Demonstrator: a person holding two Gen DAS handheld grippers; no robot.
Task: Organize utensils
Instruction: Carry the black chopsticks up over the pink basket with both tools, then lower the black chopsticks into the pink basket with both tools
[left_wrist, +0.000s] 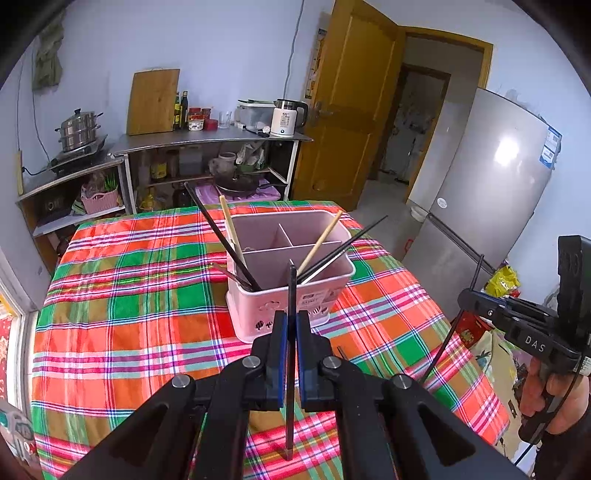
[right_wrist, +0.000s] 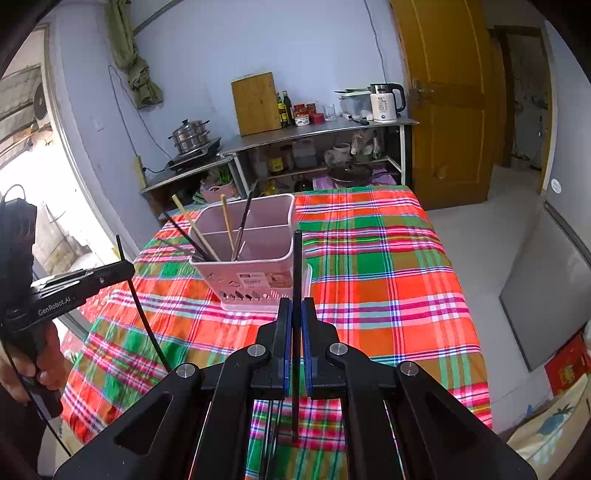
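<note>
Pink holder (left_wrist: 291, 280) stands mid-surface on the plaid cloth (left_wrist: 129, 314), with chopsticks (left_wrist: 236, 243) leaning inside. Just before it, my left claw (left_wrist: 291, 332) clenches a black chopstick (left_wrist: 291, 295) upright; my right claw (right_wrist: 295, 317) clenches another (right_wrist: 296, 266).

A home kitchen was shown.

A steel counter (left_wrist: 207, 142) was set along the back wall as the landmark. On it a cutting board (left_wrist: 153, 101), oil bottles (left_wrist: 181, 110) and an electric kettle (left_wrist: 286, 118) were seen; to its left a stacked steamer pot (left_wrist: 78, 131) was placed on a stove. A wooden door (left_wrist: 351, 110) and a fridge (left_wrist: 480, 206) were found to its right, and a plaid-covered table (left_wrist: 129, 295) in front.
</note>
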